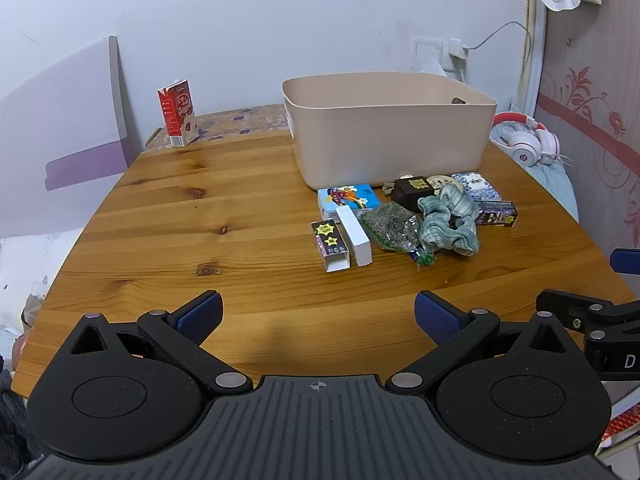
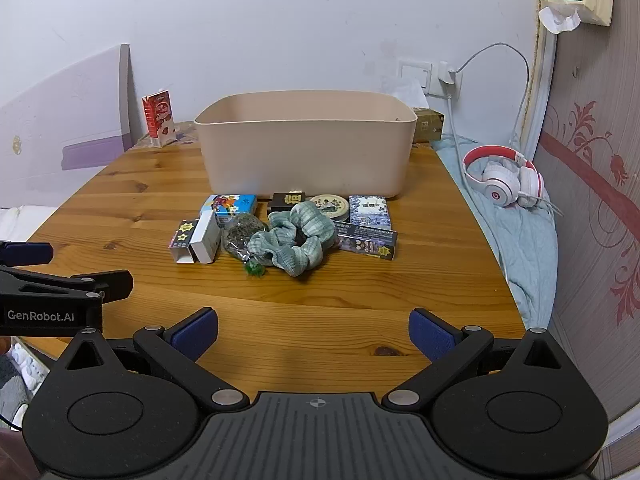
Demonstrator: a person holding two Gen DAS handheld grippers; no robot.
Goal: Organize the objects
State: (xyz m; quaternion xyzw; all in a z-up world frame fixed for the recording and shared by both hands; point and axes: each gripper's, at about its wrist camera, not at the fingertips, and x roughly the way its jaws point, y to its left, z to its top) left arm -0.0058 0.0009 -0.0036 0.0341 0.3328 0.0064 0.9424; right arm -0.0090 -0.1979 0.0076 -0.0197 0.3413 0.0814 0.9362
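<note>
A beige plastic bin (image 1: 384, 128) (image 2: 306, 148) stands at the back of the wooden table (image 1: 200, 216) (image 2: 420, 288). In front of it lies a cluster of small things: a blue cartoon box (image 1: 348, 198) (image 2: 230, 205), a white box (image 1: 354, 234) (image 2: 206, 238), a star-marked box (image 1: 330, 242) (image 2: 182, 240), a bag of dried leaves (image 1: 390, 226) (image 2: 242, 234), a green striped scrunchie (image 1: 450, 220) (image 2: 298, 236), a dark box (image 1: 414, 190) (image 2: 288, 201), a round tin (image 2: 329, 205), a blue-and-white patterned box (image 1: 476, 186) (image 2: 369, 210) and a long dark box (image 1: 496, 213) (image 2: 366, 242). My left gripper (image 1: 318, 314) and right gripper (image 2: 314, 330) are both open and empty, above the table's near edge.
A red carton (image 1: 178, 114) (image 2: 159, 118) stands at the back left. White and red headphones (image 1: 524, 140) (image 2: 504, 180) lie on blue cloth right of the table. A wall socket with a cable (image 2: 448, 76) is behind the bin. The table's left half is bare wood.
</note>
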